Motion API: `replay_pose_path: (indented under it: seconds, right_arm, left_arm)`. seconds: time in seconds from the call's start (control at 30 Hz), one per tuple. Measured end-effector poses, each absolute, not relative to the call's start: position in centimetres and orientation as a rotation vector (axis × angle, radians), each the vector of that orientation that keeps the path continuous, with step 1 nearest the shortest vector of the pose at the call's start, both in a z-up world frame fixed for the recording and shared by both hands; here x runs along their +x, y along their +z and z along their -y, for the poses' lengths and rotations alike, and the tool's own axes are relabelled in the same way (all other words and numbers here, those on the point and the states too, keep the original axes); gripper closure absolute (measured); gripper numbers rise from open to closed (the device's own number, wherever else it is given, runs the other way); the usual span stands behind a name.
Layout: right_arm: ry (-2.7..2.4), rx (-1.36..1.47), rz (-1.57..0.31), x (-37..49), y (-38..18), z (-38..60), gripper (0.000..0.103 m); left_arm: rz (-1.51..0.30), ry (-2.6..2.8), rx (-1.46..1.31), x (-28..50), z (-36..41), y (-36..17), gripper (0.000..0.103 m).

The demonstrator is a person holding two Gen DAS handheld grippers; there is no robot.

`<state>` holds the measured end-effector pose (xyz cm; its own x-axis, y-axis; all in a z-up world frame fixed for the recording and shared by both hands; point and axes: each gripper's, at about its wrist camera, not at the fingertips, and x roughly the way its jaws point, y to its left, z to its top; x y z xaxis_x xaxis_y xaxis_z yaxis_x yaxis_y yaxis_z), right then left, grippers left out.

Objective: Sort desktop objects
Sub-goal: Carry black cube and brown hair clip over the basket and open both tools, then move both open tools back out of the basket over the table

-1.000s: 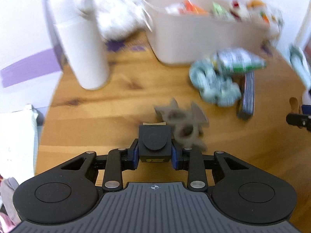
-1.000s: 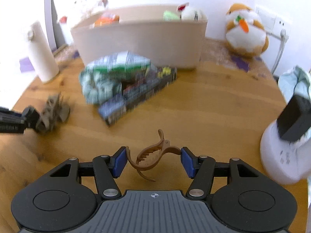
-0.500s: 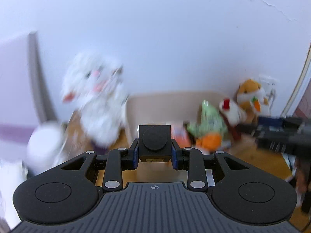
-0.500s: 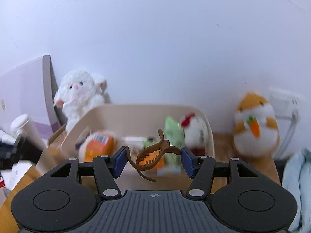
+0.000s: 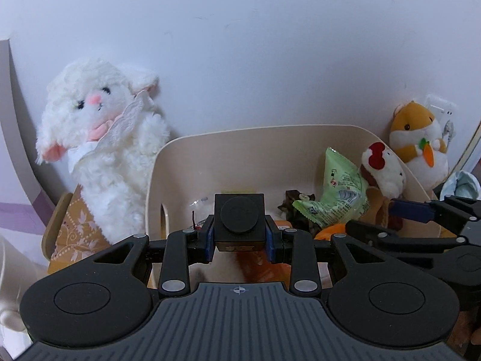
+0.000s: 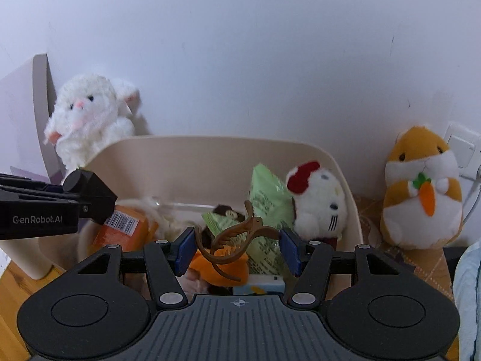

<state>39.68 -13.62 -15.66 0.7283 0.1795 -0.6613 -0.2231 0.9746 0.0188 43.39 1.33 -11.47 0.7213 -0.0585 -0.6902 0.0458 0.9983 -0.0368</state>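
Note:
My left gripper (image 5: 239,236) is shut on a small black box (image 5: 239,216) and holds it over the near edge of the beige storage bin (image 5: 210,141). My right gripper (image 6: 237,248) is shut on a brown hair claw clip (image 6: 237,236) and holds it above the same bin (image 6: 210,150). The bin holds a green snack packet (image 6: 267,198), an orange packet (image 6: 123,228), a small white plush with a red bow (image 6: 315,198) and other items. Each gripper shows in the other's view, the left (image 6: 87,195) and the right (image 5: 415,213).
A white plush rabbit (image 5: 99,138) stands left of the bin against the wall. An orange hamster plush with a carrot (image 6: 424,192) stands to its right, by a wall socket (image 6: 463,147). Light blue cloth (image 6: 469,294) lies at far right. The wooden table (image 6: 12,282) shows at lower left.
Both grippers have lifted from the table with their objects and moved forward over the bin. The view has risen from the tabletop to the bin and wall.

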Motion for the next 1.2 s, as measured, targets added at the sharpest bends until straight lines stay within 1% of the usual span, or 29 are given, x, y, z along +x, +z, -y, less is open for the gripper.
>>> replay_pose_path:
  seconds: [0.13,0.17,0.2,0.23,0.27,0.3,0.33,0.37,0.4,0.43,0.47,0.5,0.53,0.63,0.77,0.87,0.97,1.07,1.2]
  right_arm:
    - [0.218,-0.089,-0.75,40.1,-16.4,13.5,0.046]
    - [0.217,-0.095,-0.754,40.1,-16.4,13.4,0.046]
    - [0.211,-0.11,-0.758,40.1,-16.5,13.4,0.045]
    - [0.202,-0.129,-0.763,40.2,-16.6,13.2,0.039]
    - [0.188,-0.144,-0.766,40.2,-16.6,13.1,0.038]
    - [0.183,-0.146,-0.765,40.2,-16.5,13.2,0.034]
    - [0.171,-0.14,-0.756,40.0,-16.3,13.3,0.026]
    - [0.155,-0.129,-0.74,39.7,-15.9,13.5,0.023]
    - [0.142,-0.121,-0.728,39.4,-15.6,13.7,0.019]
    - [0.132,-0.107,-0.713,38.9,-15.0,13.8,0.017]
    - [0.126,-0.092,-0.698,38.1,-14.3,13.9,0.014]
    - [0.122,-0.084,-0.687,37.4,-13.8,13.9,0.003]
    - [0.115,-0.083,-0.671,36.0,-13.3,13.8,0.0]
    - [0.084,-0.125,-0.673,31.2,-13.2,12.5,0.0]
    - [0.094,-0.168,-0.617,22.3,-15.4,10.7,0.0]
    - [0.144,-0.116,-0.631,18.0,-18.3,9.9,0.0]
    - [0.174,-0.073,-0.698,16.5,-21.2,9.4,0.0]
    - [0.169,-0.035,-0.719,15.7,-23.0,9.3,0.0]
    - [0.165,-0.056,-0.73,15.3,-25.0,8.8,0.0]
  left_arm:
    - [-0.772,-0.083,-0.033,43.8,-0.8,-11.7,0.07]
    - [-0.771,-0.087,-0.029,43.8,-0.7,-11.7,0.059]
    - [-0.776,-0.091,-0.017,43.7,-0.4,-11.6,0.039]
    - [-0.774,-0.088,-0.008,43.5,-0.4,-11.5,0.032]
    - [-0.756,-0.085,-0.001,43.0,-0.3,-11.2,0.028]
    - [-0.728,-0.085,0.003,42.3,-0.4,-10.8,0.028]
    - [-0.705,-0.084,0.004,41.5,-0.6,-10.3,0.028]
    - [-0.69,-0.085,0.003,40.8,-0.7,-9.8,0.028]
    - [-0.674,-0.084,0.0,39.7,-1.0,-9.2,0.027]
    - [-0.656,-0.08,-0.005,38.3,-1.4,-8.6,0.025]
    - [-0.641,-0.065,-0.011,36.5,-2.0,-8.3,0.019]
    - [-0.636,-0.046,-0.02,34.9,-2.5,-8.2,0.016]
    - [-0.635,-0.021,-0.034,32.9,-3.3,-8.4,0.016]
    - [-0.616,0.043,-0.047,26.4,-5.8,-10.7,0.015]
    - [-0.709,0.027,-0.1,20.7,-8.6,-15.7,0.015]
    - [-0.758,0.05,-0.095,19.1,-9.3,-18.9,0.015]
    - [-0.775,0.018,-0.146,18.4,-10.0,-21.2,0.015]
    - [-0.799,-0.015,-0.134,18.5,-9.9,-23.1,0.016]
    - [-0.727,-0.039,-0.001,17.7,-8.6,-24.4,0.014]
